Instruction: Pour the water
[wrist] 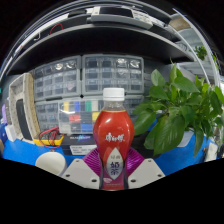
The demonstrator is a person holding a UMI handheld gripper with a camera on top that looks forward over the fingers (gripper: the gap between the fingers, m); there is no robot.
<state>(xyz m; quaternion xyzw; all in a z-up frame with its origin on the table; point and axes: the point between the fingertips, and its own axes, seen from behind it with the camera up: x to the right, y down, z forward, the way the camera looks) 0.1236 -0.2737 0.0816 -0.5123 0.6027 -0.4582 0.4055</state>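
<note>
A plastic bottle (113,135) with a white cap, a red label and a reddish drink stands upright between my fingers. My gripper (113,168) is shut on its lower half: the purple pads (94,160) press against it from both sides. The bottle's base is hidden between the white fingertips (80,175). Behind it lies a blue table top (30,152). No cup or other vessel shows.
A leafy green plant (180,110) stands close on the right. Clear plastic drawer cabinets (85,85) fill the shelf behind. A white round object (50,160) and cluttered items lie on the left of the table.
</note>
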